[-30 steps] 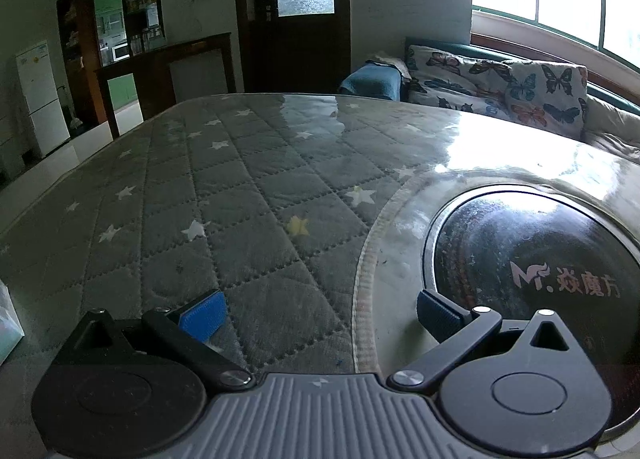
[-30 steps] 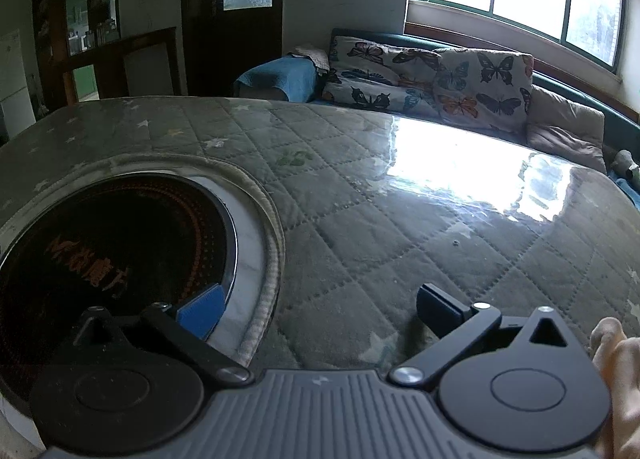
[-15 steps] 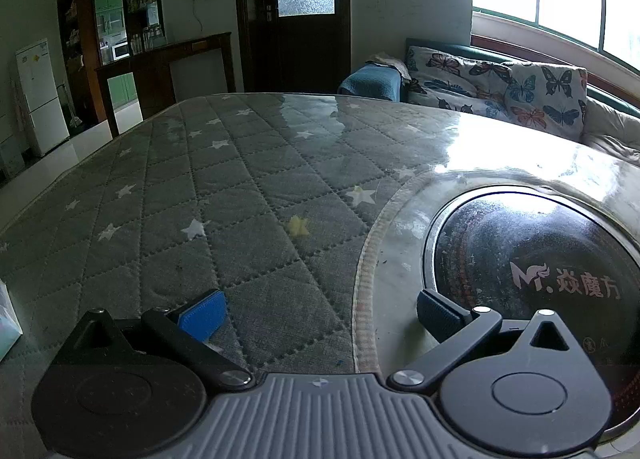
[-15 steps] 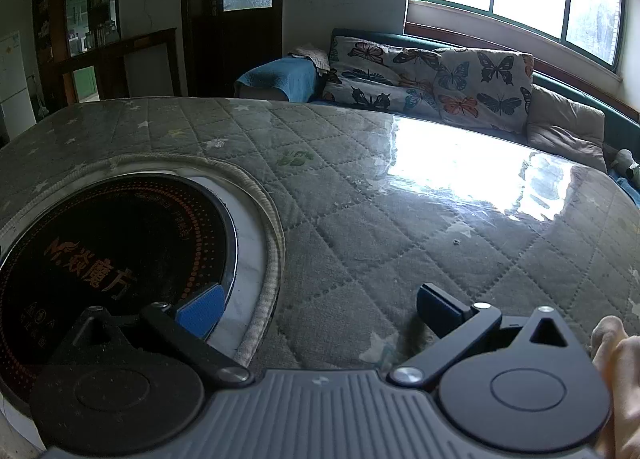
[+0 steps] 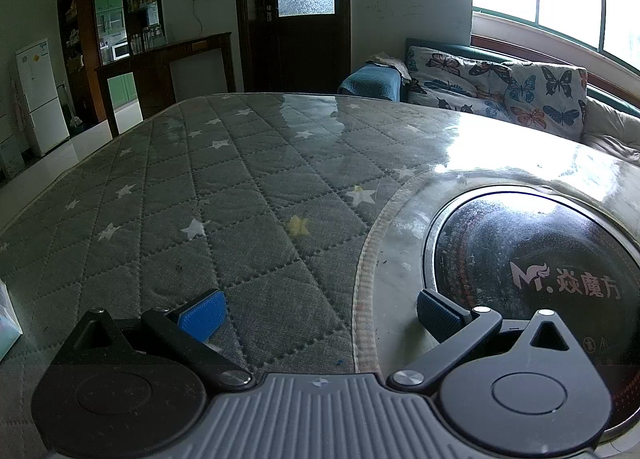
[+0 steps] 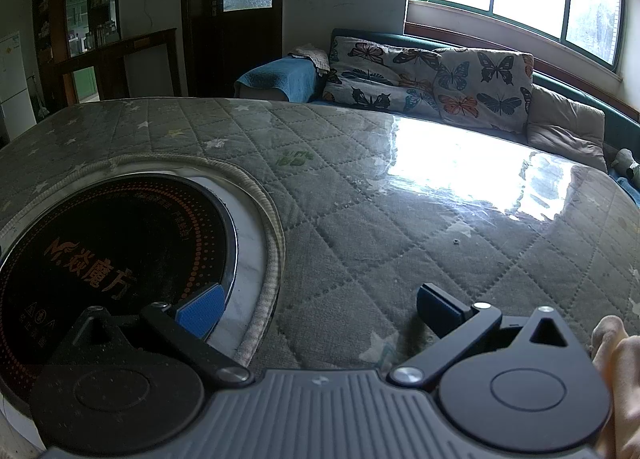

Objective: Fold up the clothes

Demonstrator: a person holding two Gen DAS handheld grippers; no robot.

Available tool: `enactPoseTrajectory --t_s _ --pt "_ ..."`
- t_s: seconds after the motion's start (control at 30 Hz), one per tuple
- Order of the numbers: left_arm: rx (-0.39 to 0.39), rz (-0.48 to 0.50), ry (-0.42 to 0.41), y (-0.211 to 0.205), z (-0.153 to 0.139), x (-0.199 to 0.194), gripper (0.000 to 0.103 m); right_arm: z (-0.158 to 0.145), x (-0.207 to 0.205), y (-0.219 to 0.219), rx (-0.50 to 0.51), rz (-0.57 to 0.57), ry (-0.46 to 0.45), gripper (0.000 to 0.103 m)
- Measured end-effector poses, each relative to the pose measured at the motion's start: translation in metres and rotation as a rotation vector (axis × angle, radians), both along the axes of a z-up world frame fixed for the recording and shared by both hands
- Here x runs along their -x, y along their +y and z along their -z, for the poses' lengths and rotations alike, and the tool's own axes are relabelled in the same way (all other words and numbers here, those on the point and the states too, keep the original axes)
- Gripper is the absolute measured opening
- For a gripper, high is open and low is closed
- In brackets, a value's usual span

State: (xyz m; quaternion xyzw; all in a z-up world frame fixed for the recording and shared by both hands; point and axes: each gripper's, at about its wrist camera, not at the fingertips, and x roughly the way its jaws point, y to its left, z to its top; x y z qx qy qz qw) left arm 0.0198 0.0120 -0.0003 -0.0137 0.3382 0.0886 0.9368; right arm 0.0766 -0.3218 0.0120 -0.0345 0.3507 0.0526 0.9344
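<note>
No garment shows clearly in either view. My left gripper (image 5: 320, 315) is open, hovering low over the grey quilted star-pattern table cover (image 5: 224, 195), with nothing between its blue pads (image 5: 202, 317). My right gripper (image 6: 320, 311) is also open and empty above the same cover (image 6: 420, 227). A pale peach shape (image 6: 616, 363) sits at the lower right edge of the right wrist view, just beside the right gripper; I cannot tell whether it is fabric or a hand.
A round black induction cooker (image 5: 532, 259) (image 6: 104, 243) is set into the table's middle, between the two grippers. A sofa with butterfly cushions (image 6: 432, 79) lies beyond the far edge. A pale box (image 5: 8, 323) sits at the left.
Both views have shifted slightly, the right one showing a little more of the cooker's lettering. Both grippers stay open and empty.
</note>
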Motion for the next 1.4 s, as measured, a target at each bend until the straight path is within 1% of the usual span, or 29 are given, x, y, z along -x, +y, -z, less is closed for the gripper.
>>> enactPoseTrajectory --t_s 1.4 --pt "-0.001 0.000 0.000 0.0000 0.0021 -0.0034 0.103 -0.0008 0.0008 -0.0036 0.000 -0.003 0.001 0.103"
